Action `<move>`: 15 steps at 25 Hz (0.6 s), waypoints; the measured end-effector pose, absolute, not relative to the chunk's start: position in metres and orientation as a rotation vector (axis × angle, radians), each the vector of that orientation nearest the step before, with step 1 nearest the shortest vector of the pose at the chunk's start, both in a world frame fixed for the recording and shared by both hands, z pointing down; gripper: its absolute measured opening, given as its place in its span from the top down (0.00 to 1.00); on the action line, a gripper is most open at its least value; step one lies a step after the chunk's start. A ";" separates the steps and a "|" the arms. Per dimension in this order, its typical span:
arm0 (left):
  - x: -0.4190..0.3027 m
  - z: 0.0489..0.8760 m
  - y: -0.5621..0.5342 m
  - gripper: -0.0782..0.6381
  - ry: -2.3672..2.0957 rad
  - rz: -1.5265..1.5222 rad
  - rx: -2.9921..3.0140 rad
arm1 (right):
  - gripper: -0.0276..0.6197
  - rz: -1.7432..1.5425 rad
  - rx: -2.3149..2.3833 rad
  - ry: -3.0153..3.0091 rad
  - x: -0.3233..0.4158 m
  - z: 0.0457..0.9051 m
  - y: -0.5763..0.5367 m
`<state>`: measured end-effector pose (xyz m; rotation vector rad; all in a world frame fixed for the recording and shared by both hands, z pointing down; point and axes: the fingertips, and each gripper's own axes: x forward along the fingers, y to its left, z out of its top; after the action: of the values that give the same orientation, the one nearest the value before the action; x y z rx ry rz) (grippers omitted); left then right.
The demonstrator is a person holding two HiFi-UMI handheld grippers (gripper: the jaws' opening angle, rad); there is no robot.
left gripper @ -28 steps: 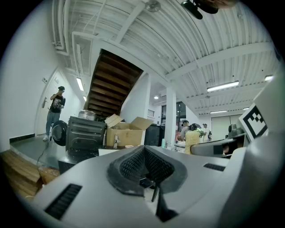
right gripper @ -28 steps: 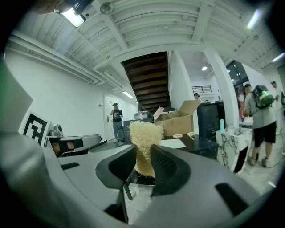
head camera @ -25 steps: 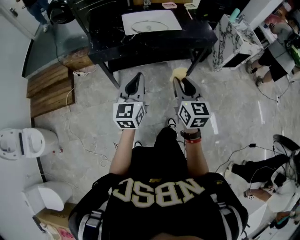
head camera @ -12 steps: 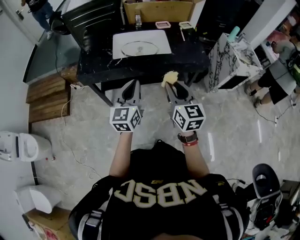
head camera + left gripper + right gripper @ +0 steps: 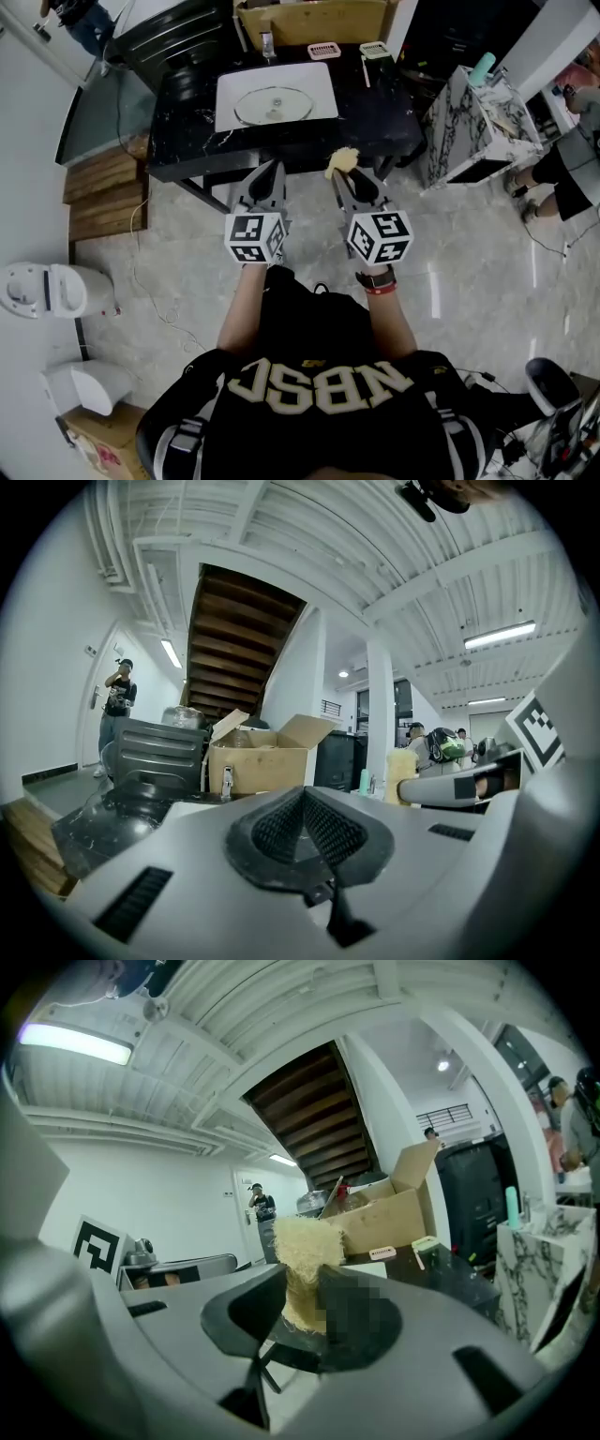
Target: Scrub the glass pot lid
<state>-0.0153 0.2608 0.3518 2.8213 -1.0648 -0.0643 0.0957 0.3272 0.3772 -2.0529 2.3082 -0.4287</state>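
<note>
Black, white-veined marble table (image 5: pixel 375 103) now fills much more of the head view than it did a second ago, when it sat far up the picture with pale stone floor (image 5: pixel 169 262) between it and us; we have come up to it, and both tools now reach its near edge. On it lies the white rectangular mat (image 5: pixel 314 80), and the round glass pot lid (image 5: pixel 274 105) rests flat at its centre, lower in the picture than before. The near strip of table top lies between the lid and our tools. The left gripper (image 5: pixel 273 171) has its jaws pressed together with nothing in them, just as earlier. The right gripper (image 5: pixel 352 180) is clamped on the pale yellow fibrous scrubber (image 5: pixel 341 160), whose tuft stands above the jaw tips as it did before. Behind the mat stands an open brown cardboard box (image 5: pixel 314 21), with a black slatted chair (image 5: pixel 178 37) to its left. A white marbled cabinet (image 5: pixel 478 112) stands right of the table, and wooden boards (image 5: pixel 98 187) lie on the floor to its left. Small pieces sit along the table's far edge: a metal clip (image 5: pixel 267 42), a pink pad (image 5: pixel 324 50) and a green-and-white brush (image 5: pixel 374 50).
</note>
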 end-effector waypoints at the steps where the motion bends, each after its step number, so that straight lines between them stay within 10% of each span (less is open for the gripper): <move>1: -0.011 0.354 0.250 0.87 -1.061 -0.056 2.825 | 0.79 -0.431 -2.046 2.312 0.097 0.379 0.317; 15: 0.028 0.371 0.048 0.87 -0.952 -0.011 2.863 | 0.78 -0.399 -2.110 2.336 0.116 0.376 0.100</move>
<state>0.0279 0.0475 0.3710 2.8626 -0.9518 -0.0106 0.1156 0.0999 0.3765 -2.1102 2.3356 -0.3985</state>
